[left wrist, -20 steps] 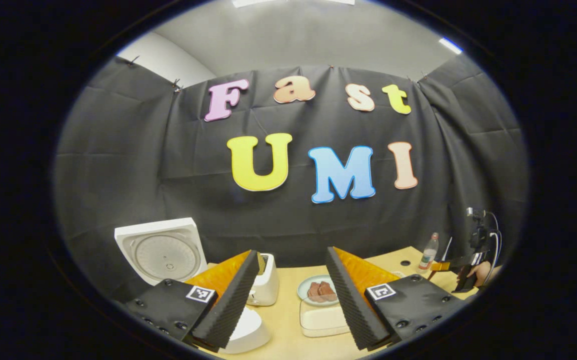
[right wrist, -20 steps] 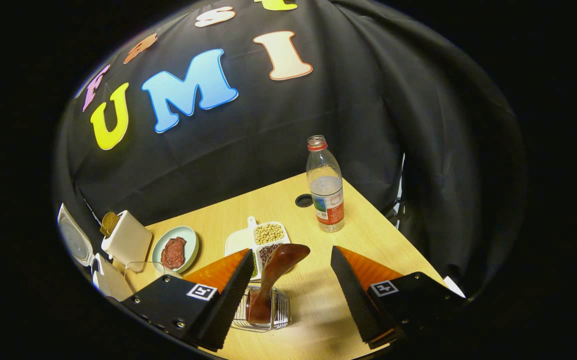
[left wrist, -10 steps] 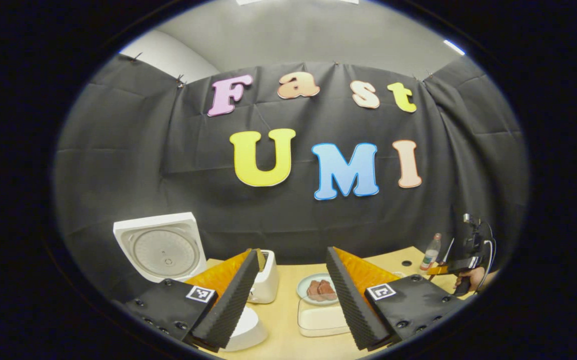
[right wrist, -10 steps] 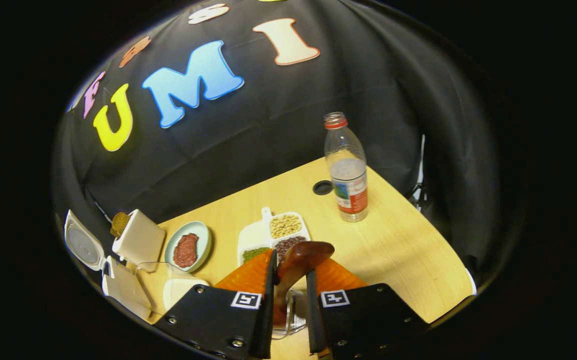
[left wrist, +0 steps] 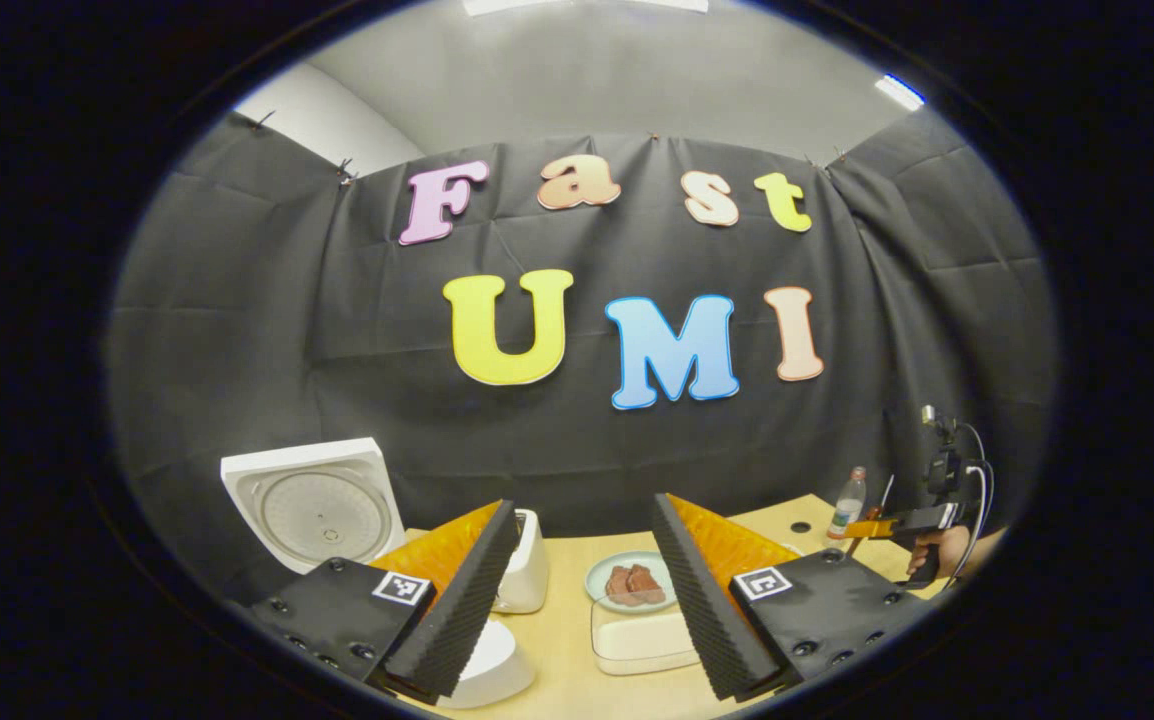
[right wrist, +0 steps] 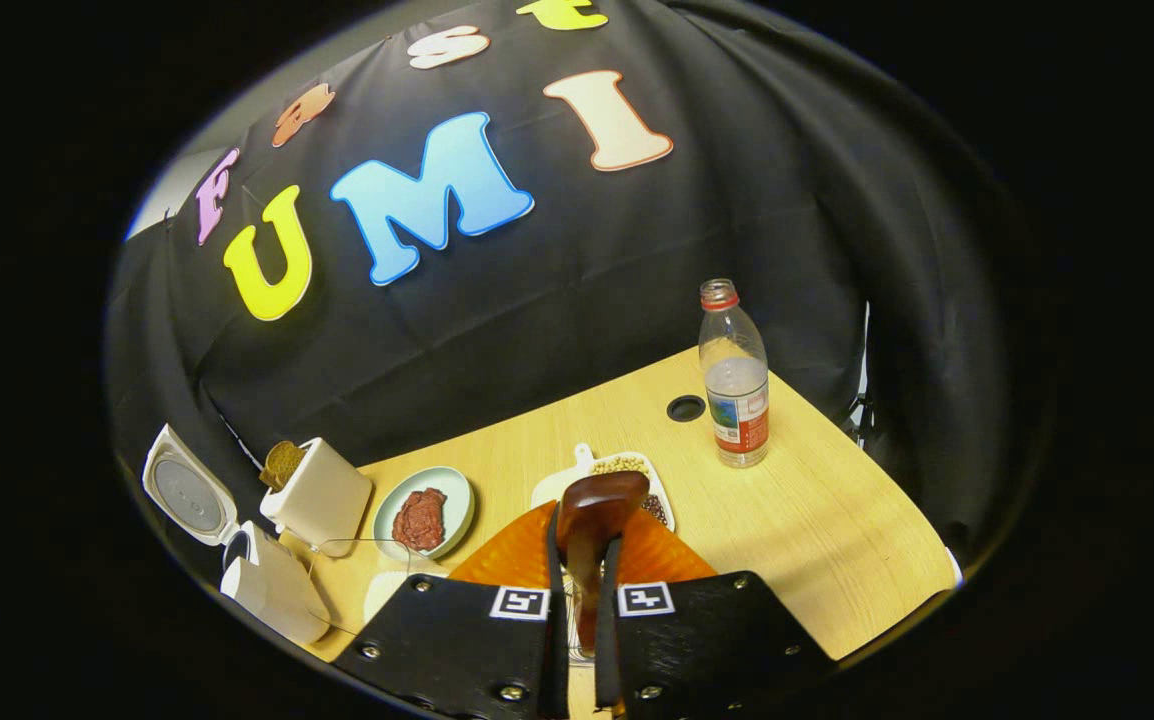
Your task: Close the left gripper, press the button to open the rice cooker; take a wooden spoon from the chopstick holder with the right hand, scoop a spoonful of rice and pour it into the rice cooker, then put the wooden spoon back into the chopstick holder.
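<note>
The right gripper is clamped on the dark brown wooden spoon, standing in the wire chopstick holder. The left gripper hangs wide apart, empty, by the white rice cooker's raised lid. Next, I judge, a straight lift toward the rice.

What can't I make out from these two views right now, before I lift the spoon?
- Chopstick holder, right gripper view: mostly hidden behind the right gripper, which is clamped on the wooden spoon.
- Spoon's lower end: hidden between the fingers.
- Rice cooker pot, left gripper view: covered by the left gripper; the raised lid shows.
- Divided dish, right gripper view: the spoon blocks most compartments.
</note>
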